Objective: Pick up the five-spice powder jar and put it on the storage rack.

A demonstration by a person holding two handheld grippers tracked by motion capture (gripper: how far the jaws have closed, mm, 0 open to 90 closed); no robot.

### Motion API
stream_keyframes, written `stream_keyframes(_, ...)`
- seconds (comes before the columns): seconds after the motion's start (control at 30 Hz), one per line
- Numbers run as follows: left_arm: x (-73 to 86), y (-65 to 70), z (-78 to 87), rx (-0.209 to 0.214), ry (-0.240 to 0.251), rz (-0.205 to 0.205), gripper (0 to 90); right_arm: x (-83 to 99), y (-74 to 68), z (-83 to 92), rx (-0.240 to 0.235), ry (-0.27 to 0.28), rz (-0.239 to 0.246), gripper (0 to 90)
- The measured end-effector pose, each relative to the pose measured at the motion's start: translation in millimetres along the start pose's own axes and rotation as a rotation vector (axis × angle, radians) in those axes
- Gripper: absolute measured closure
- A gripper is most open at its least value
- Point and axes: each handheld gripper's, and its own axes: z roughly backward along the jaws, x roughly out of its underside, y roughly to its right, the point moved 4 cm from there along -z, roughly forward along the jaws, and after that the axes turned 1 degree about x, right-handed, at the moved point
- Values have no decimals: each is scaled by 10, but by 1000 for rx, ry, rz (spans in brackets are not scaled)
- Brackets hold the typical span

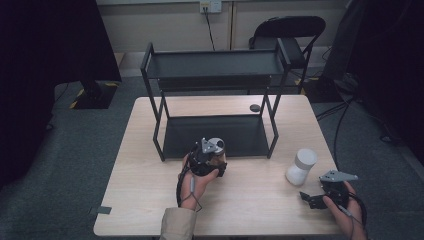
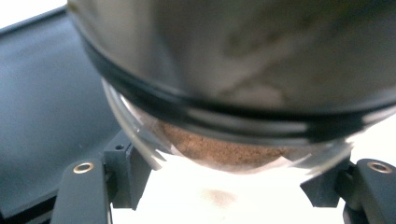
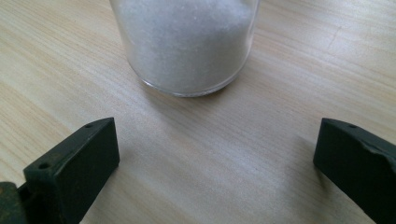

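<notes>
At the near edge of the black metal rack (image 1: pixel 215 70) on the pale wood-grain table (image 1: pixel 140 200), the left gripper (image 1: pixel 210 159) pinches a clear glass jar (image 2: pixel 224 140) of brown powder with a dark band, while the right gripper (image 1: pixel 312 198), jaws spread, faces a white-grained jar (image 3: pixel 184 42) at right; no readable labels.

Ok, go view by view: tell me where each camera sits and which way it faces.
High view: above the person's side, facing forward and down on the table and black rack; both hands and tongs show.
Left gripper view: on the left tongs, facing the brown-powder jar between its jaws.
Right gripper view: on the right tongs, facing the white-powder jar.
Shared: both jars appear in the high view.
</notes>
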Motion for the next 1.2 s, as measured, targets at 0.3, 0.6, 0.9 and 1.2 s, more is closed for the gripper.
stream_keyframes(0.3,-210,-44,41,4,-2,-10,297,0,0,0,0,0,0,0)
stream_keyframes(0.6,-359,-83,78,19,10,-5,297,0,0,0,0,0,0,0)
stream_keyframes(0.9,-581,-95,176,32,13,-19,297,0,0,0,0,0,0,0)
stream_keyframes(1.2,-804,-105,285,46,15,-26,297,0,0,0,0,0,0,0)
